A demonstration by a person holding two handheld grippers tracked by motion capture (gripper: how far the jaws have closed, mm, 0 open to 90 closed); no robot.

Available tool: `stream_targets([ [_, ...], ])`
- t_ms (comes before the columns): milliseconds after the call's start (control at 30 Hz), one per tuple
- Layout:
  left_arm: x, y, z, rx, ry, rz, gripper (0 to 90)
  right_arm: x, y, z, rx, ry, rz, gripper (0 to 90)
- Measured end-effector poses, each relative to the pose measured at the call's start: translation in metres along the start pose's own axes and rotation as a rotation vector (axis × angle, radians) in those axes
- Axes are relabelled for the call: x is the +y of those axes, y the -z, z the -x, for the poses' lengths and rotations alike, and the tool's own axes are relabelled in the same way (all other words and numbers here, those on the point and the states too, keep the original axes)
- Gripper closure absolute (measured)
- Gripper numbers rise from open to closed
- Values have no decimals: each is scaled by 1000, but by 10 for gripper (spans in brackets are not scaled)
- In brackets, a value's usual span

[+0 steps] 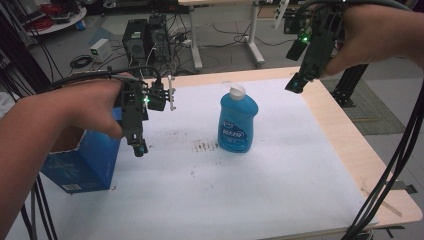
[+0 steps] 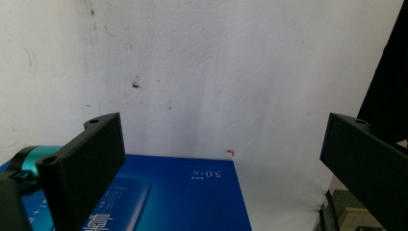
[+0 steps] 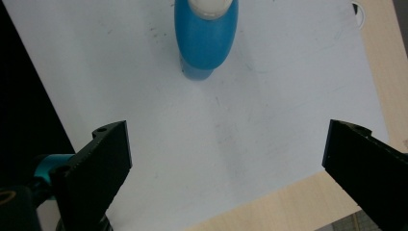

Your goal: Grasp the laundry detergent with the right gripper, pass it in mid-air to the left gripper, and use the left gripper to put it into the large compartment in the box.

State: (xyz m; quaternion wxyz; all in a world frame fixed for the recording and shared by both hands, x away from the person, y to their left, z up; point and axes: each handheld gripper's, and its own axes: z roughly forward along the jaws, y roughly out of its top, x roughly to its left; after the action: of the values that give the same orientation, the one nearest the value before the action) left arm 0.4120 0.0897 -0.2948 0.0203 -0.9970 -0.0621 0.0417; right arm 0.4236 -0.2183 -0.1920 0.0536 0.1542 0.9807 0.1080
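One blue bottle (image 1: pixel 238 121) stands mid-table (image 1: pixel 280 170), one blue box (image 1: pixel 82 160) left of it. My right gripper (image 1: pixel 294 84) hovers above-right of the bottle, my left gripper (image 1: pixel 139 148) over the box, both jaws spread, empty.

one blue bottle (image 1: pixel 238 122), one blue box (image 1: pixel 82 161) (open-topped), two grippers.

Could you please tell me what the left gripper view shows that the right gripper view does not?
The left gripper view alone has the blue box lying under the open left gripper. The right gripper view alone has the blue bottle, upright with its white cap, beyond the open right gripper. Both share the white table cover.
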Motion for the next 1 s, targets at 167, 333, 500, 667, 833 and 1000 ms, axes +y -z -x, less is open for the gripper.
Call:
stream_targets([
  [167, -2, 0, 4, 8, -4, 5, 18, -11, -8, -3, -17, -56, 101, 24],
  [333, -1, 0, 9, 11, -13, 4, 17, -36, -22, -10, -18, -143, 227, 24],
  [500, -1, 1, 10, 15, -19, 8, 17, -52, -27, -15, -15, -198, 310, 24],
  [667, -1, 0, 12, 17, -23, 7, 18, -80, -36, -28, -38, -262, 468, 24],
  [833, -2, 1, 12, 18, -27, 16, 18, -97, -49, -39, -74, -293, 488, 24],
  [1000, -2, 0, 11, 16, -25, 14, 17, -103, -59, -43, -80, -296, 523, 23],
])
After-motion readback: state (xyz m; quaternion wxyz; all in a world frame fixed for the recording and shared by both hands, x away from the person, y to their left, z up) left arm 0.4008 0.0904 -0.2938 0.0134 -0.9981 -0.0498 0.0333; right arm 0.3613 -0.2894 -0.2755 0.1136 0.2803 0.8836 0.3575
